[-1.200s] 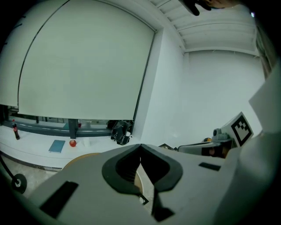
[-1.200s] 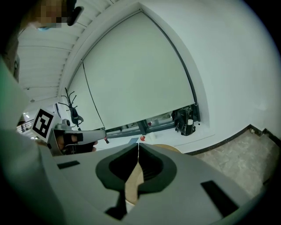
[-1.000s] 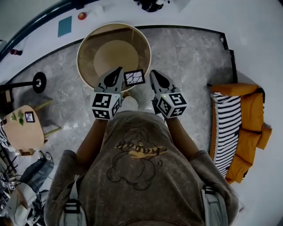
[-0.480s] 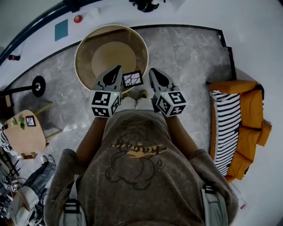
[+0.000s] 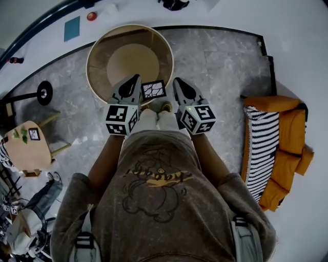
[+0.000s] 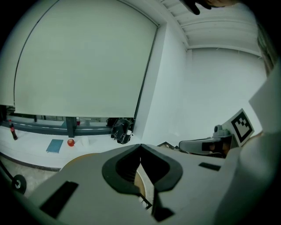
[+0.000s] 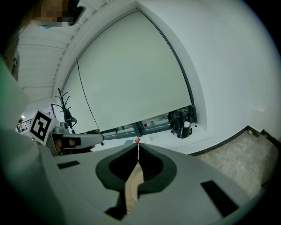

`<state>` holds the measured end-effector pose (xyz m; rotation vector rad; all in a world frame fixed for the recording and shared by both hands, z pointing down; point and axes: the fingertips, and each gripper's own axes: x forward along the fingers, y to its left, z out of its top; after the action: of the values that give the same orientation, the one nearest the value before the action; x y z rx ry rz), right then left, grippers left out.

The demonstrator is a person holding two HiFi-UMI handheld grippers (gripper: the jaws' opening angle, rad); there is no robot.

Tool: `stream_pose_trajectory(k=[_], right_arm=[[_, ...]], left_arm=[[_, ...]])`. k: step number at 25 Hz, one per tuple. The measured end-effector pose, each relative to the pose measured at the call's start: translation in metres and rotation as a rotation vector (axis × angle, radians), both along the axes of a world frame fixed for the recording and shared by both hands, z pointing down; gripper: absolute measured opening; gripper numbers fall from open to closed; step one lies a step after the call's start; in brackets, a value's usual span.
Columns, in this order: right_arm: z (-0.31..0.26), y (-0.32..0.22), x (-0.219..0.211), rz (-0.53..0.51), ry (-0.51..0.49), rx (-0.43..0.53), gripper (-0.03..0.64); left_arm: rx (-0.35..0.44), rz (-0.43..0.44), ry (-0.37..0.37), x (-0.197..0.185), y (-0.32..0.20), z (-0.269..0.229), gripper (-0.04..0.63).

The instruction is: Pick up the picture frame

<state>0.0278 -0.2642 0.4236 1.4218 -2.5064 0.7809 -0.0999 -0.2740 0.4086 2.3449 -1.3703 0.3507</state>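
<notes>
Picture frame (image 5: 154, 89) pinched at one edge in your left gripper (image 5: 137, 78), sticking out toward right gripper (image 5: 176, 81); right jaws pressed together, empty, just beside frame's free edge.

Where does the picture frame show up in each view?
Head view: frame just above centre, over the round table's near rim.
Left gripper view: frame edge-on between the jaws, low centre.
Right gripper view: not in it.
Shared landmark: black bag, at the top edge in head, left of centre in left, right of centre in right.
</notes>
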Motion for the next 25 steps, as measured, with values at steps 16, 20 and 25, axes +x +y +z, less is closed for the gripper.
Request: stream_pose_trajectory(k=[16, 20, 25], right_arm=[[0.068, -0.029, -0.011, -0.063, -0.003, -0.053, 0.02], [0.096, -0.034, -0.016, -0.085, -0.002, -0.065, 0.02], [0.133, -0.033, -0.016, -0.103, -0.004, -0.087, 0.02]], left_arm=[[-0.09, -0.071, -0.015, -0.014, -0.014, 0.082, 0.018], [-0.11, -0.074, -0.011, -0.015, -0.016, 0.113, 0.018], [-0.13, -0.079, -0.025, -0.016, -0.02, 0.155, 0.018]])
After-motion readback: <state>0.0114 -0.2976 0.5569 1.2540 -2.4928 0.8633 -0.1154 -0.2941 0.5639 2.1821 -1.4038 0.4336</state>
